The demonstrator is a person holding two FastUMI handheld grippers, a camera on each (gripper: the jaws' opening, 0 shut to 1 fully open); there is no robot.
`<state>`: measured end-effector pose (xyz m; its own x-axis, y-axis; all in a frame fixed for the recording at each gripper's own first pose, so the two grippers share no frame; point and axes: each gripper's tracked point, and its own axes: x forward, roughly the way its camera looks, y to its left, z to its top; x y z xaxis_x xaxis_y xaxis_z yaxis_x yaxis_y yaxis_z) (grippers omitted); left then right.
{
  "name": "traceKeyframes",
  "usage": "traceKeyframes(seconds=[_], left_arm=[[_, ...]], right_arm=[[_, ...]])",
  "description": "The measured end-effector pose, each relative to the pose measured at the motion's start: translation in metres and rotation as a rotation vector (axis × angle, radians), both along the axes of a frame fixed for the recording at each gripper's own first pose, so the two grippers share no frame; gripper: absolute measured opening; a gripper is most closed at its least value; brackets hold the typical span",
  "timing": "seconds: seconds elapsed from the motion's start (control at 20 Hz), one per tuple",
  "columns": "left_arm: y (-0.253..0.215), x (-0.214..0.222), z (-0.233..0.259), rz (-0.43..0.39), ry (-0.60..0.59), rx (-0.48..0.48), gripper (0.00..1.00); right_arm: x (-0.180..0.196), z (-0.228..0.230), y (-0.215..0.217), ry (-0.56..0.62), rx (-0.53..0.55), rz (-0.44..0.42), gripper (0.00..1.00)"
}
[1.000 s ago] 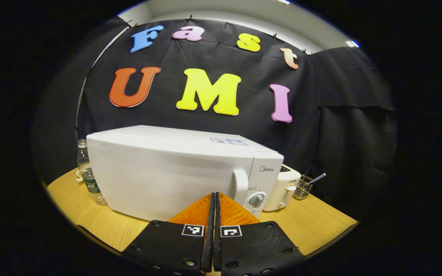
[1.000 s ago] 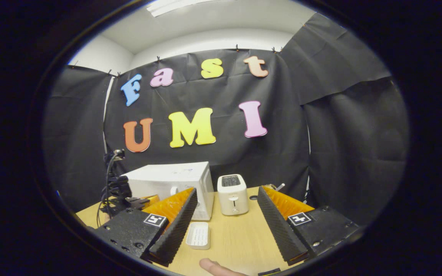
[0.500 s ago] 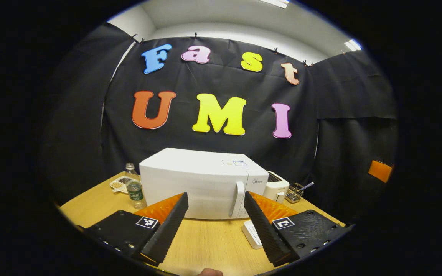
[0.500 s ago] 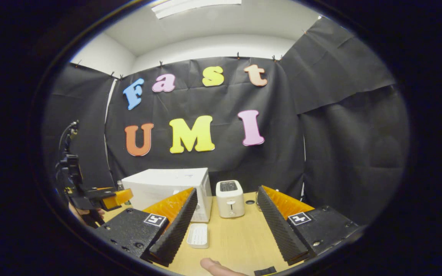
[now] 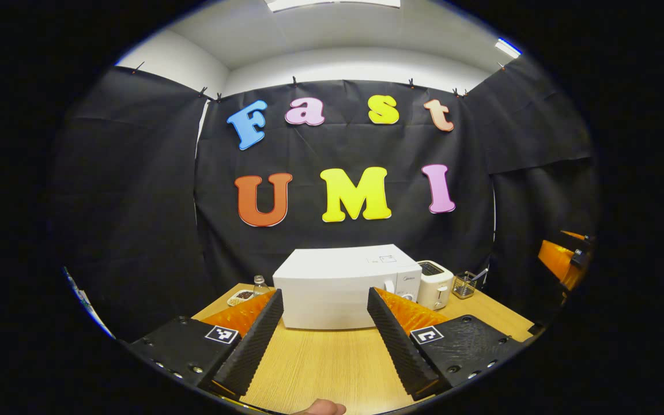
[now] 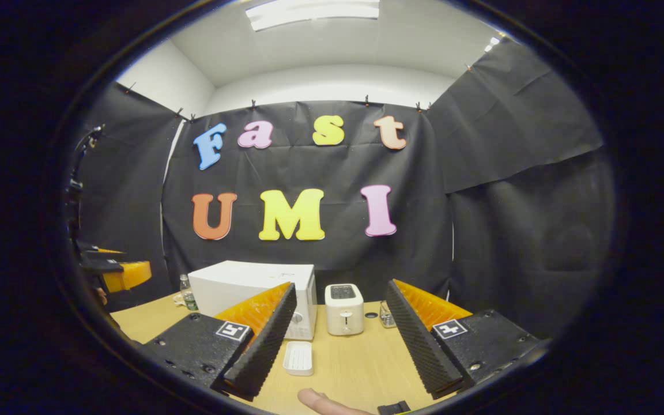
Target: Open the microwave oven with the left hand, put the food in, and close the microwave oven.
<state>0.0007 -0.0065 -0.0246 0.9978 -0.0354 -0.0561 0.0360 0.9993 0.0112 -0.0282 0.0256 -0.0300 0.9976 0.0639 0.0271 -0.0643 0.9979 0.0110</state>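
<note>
The microwave oven [image 5: 346, 286] is a white box with its door closed, standing at the back of the wooden counter [image 5: 332, 363] against the black wall. The left tool [image 5: 323, 323] is spread wide and holds nothing; the right tool [image 6: 338, 325] is likewise wide and empty. The oven's dials are too small to make out. The right gripper view shows a white ribbed tray [image 6: 298, 357] in front of the oven, beside a toaster [image 6: 343, 308]; the left gripper view shows a bottle [image 5: 260, 284] left of the oven.
</note>
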Motion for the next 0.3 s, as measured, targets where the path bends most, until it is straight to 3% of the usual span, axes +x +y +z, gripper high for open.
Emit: traceKeyframes(seconds=[0.05,0.1,0.15,0.2,0.25,0.3], left_arm=[[0.004,-0.008,0.008,0.007,-0.021,-0.007,0.93],[0.008,-0.017,0.015,0.014,-0.045,-0.007,0.93],[0.011,-0.025,0.021,0.022,-0.068,-0.003,0.83],[0.014,-0.031,0.024,0.031,-0.083,0.001,0.93],[0.015,-0.037,0.026,0.036,-0.095,0.006,0.93],[0.016,-0.043,0.029,0.041,-0.106,0.005,0.93]], right_arm=[[-0.001,0.002,0.002,-0.001,-0.012,0.001,1.00],[-0.004,0.007,0.005,-0.010,-0.021,0.006,0.89],[-0.005,0.013,0.007,-0.022,-0.025,0.012,1.00],[-0.007,0.016,0.007,-0.028,-0.024,0.012,0.89],[-0.009,0.016,0.006,-0.029,-0.019,0.009,0.89],[-0.011,0.018,0.005,-0.030,-0.013,0.007,1.00]])
